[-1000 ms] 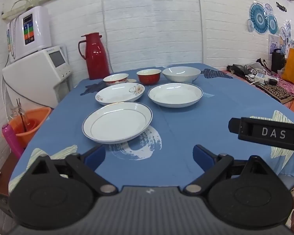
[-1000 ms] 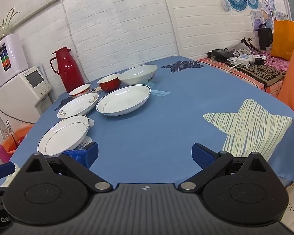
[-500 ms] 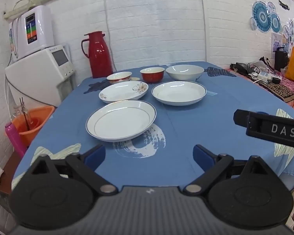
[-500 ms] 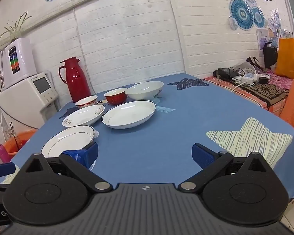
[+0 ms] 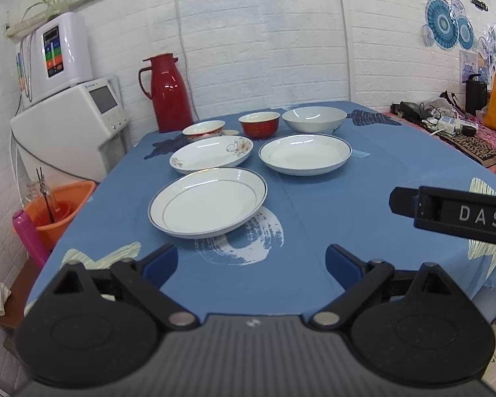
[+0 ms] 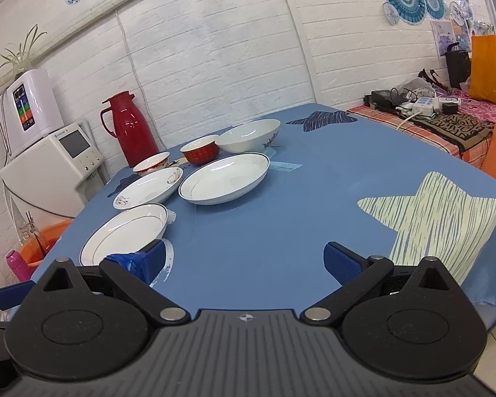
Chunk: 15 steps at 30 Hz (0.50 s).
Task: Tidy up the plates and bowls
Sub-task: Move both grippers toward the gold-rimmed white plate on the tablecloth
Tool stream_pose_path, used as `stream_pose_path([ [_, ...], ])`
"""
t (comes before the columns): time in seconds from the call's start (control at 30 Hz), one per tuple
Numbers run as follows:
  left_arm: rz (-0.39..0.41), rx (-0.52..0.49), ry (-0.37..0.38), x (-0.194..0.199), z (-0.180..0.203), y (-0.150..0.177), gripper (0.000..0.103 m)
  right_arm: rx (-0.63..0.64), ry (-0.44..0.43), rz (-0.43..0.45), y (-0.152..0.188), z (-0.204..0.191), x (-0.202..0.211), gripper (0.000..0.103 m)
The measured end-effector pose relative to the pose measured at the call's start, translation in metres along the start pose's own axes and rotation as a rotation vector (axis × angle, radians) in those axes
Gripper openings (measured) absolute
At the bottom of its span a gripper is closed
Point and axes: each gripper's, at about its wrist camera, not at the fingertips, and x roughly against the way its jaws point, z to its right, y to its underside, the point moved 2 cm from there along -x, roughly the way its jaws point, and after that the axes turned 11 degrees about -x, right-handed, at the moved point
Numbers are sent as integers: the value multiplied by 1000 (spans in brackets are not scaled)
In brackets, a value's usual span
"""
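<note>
Three plates lie on the blue tablecloth: a gold-rimmed plate nearest, a flowered plate behind it, a blue-rimmed plate to the right. Behind them stand a red-patterned bowl, a red bowl and a large white bowl. My left gripper is open and empty, above the table's near edge, short of the gold-rimmed plate. My right gripper is open and empty, to the right of that plate. The blue-rimmed plate lies farther ahead of it.
A red thermos stands at the table's far left corner. A white appliance and an orange bucket are left of the table. A cluttered side table with cables is at the right.
Both cameras have tilted up and pulled back slightly, so the dishes sit lower and farther in view. Both grippers stay open and empty.
</note>
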Motion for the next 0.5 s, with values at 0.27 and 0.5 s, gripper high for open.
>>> stream_pose_path([
  [0.27,-8,9,1,-1,-2,-1,95,13,-10,-11,1,-3,-1,90],
  [0.5,-14,15,0,-2,-3,-1,95,7,-12,-23,2,-3,-2,90],
])
